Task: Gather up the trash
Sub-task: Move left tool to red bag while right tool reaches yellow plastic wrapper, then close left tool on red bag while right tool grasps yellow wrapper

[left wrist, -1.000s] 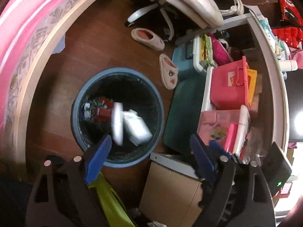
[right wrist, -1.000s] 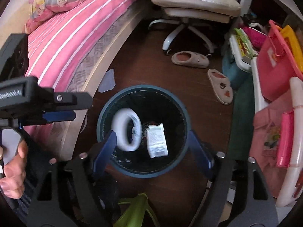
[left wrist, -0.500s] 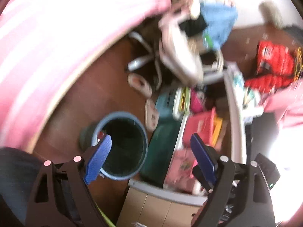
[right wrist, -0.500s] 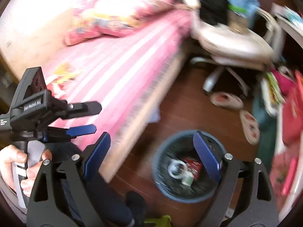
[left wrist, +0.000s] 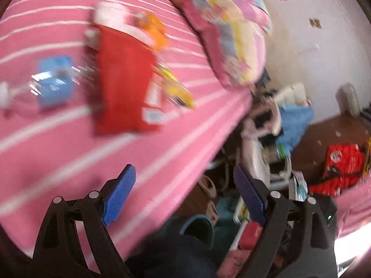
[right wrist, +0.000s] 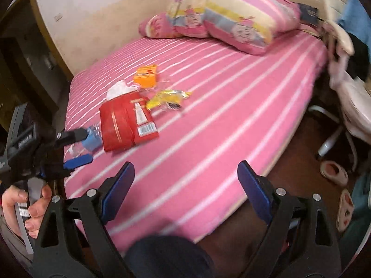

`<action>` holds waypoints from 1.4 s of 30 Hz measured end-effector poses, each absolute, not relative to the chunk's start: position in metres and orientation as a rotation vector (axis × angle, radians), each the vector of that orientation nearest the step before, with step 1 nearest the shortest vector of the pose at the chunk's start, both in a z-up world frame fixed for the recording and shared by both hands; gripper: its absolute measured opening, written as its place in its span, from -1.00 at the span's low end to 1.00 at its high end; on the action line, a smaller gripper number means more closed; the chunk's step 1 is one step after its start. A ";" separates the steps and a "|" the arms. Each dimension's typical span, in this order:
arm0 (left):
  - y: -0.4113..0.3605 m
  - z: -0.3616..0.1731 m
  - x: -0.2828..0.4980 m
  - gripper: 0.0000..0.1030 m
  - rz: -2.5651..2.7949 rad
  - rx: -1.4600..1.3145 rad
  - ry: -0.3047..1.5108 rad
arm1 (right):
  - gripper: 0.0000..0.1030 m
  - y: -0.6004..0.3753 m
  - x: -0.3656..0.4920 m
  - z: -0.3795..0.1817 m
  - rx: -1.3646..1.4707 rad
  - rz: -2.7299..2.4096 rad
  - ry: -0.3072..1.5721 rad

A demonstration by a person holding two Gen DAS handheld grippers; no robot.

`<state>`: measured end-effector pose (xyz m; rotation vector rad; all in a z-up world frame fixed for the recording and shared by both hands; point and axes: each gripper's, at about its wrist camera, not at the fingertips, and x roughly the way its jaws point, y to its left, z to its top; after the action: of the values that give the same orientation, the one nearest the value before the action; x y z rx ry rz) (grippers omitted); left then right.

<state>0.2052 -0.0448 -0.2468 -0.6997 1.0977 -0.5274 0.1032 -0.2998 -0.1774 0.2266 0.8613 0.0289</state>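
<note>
Swinging away from the blue trash bin (left wrist: 197, 225), both hand-held grippers now face the pink striped bed (right wrist: 220, 115). A second ago both cameras looked straight down into the bin, where a white ring and a white packet were dropping in; now only a sliver of its rim shows at the bottom of the left wrist view, below the bed's edge. That suggests one load has been delivered and the person has turned to fetch more.

The left hand-held gripper (left wrist: 183, 197) is spread wide with nothing between its blue pads. The right hand-held gripper (right wrist: 185, 188) is equally wide and empty. In the right wrist view, the left hand-held gripper appears at the left edge of the bed, held in a hand (right wrist: 23, 208), its tips close to the trash.

The remaining trash lies in a loose cluster on the bed, toward the side away from the pillows (right wrist: 231, 11). A large red snack bag (right wrist: 126, 125) lies flat in the middle of the cluster. A crushed clear bottle with a blue label (right wrist: 91, 139) rests just beside the red bag, on the side nearest the left hand-held gripper. A yellow wrapper (right wrist: 167, 98) lies on the red bag's far side, and an orange box (right wrist: 146, 76) stands beyond it, with crumpled white paper (right wrist: 119, 89) touching the bag's top edge.

The left wrist view is heavily blurred by motion. Judging by position, the bottle or the red bag looks like the likeliest next pick.
</note>
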 end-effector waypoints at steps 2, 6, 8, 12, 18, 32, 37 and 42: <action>-0.028 -0.257 0.223 0.63 -0.503 -0.709 1.092 | 0.73 -0.291 0.133 -0.181 0.218 0.044 0.868; -0.023 -0.276 0.254 0.63 -0.498 -0.655 1.108 | 0.73 -0.283 0.188 -0.192 0.206 0.061 0.900; -0.028 -0.287 0.266 0.62 -0.500 -0.619 1.119 | 0.73 -0.277 0.218 -0.197 0.197 0.065 0.914; -0.041 -0.309 0.293 0.62 -0.515 -0.589 1.139 | 0.74 -0.270 0.280 -0.213 0.178 0.075 0.965; -0.051 -0.336 0.317 0.24 -0.541 -0.604 1.141 | 0.74 -0.259 0.347 -0.239 0.129 0.082 1.037; -0.054 -0.321 0.312 -0.72 -0.598 -0.604 1.035 | 0.03 -0.261 0.365 -0.285 0.148 0.122 1.127; -0.043 -0.290 0.296 -0.73 -0.602 -0.617 0.968 | 0.02 -0.268 0.329 -0.249 0.172 0.131 1.053; -0.033 -0.252 0.270 -0.73 -0.614 -0.637 0.923 | 0.03 -0.271 0.286 -0.209 0.197 0.144 0.997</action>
<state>0.2699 -0.0334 -0.2515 -0.6367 0.9229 -0.6145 0.2856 -0.2705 -0.2089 0.1967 0.9966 0.1442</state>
